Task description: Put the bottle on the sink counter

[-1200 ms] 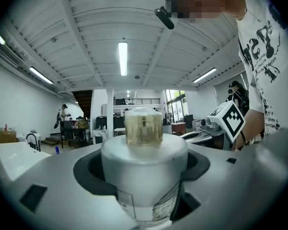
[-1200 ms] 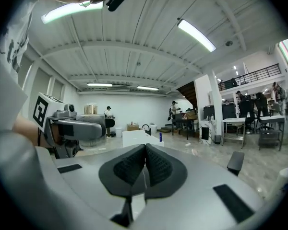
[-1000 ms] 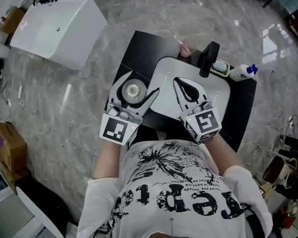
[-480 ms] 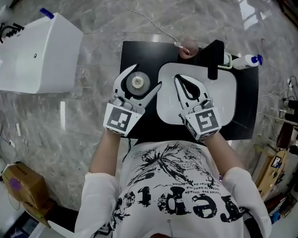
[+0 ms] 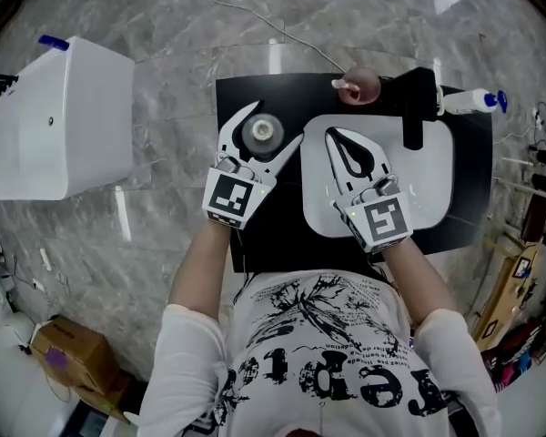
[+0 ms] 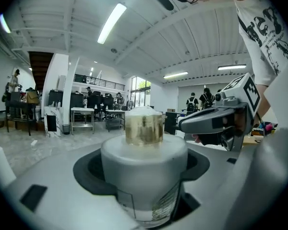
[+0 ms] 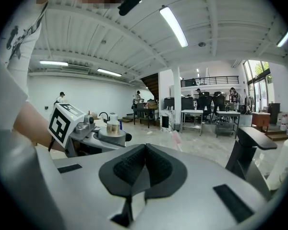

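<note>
- Forearms are reaching forward from a white printed shirt, each hand carrying a gripper.
- The left gripper is clamping its jaws round a grey bottle with a gold cap, and the dark pads are hugging both of its sides.
- That bottle is sitting upright over the black desk, just left of the sink. I cannot tell whether its base is touching the desk.
- The right gripper is keeping its jaws pressed together on nothing, over the white sink.
- A black faucet is standing at the sink's far edge, with a pink thing just to its left.
- A blue-capped bottle is lying on its side at the desk's far right corner.
- A white box is resting on the marble floor, well apart to the left.
</note>
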The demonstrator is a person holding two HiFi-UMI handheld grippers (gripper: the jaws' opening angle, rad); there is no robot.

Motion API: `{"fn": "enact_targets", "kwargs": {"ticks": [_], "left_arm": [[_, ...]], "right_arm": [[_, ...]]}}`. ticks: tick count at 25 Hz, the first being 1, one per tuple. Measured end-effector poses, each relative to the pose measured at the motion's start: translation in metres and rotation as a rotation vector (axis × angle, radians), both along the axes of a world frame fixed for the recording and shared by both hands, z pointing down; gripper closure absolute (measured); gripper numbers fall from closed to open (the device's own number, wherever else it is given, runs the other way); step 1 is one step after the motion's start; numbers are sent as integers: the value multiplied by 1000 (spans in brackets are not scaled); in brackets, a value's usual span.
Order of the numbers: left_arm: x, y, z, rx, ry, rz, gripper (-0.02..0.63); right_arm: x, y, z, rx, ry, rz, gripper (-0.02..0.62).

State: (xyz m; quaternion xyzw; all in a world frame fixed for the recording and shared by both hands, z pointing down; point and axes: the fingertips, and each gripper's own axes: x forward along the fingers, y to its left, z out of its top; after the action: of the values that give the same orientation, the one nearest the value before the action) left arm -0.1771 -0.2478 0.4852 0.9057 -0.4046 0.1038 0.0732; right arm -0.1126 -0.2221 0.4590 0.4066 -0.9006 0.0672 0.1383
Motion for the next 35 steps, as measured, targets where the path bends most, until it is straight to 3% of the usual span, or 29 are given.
{"fn": "enact_targets", "kwargs": {"ticks": [15, 35], "left_arm": [[-7, -54, 91, -127, -98, 3, 261], [-10, -51, 109, -181, -187, -9, 261]], "right_arm": [[-3, -32, 51, -62, 20, 50, 580], [4, -31, 52, -78, 8, 93, 580]]}}
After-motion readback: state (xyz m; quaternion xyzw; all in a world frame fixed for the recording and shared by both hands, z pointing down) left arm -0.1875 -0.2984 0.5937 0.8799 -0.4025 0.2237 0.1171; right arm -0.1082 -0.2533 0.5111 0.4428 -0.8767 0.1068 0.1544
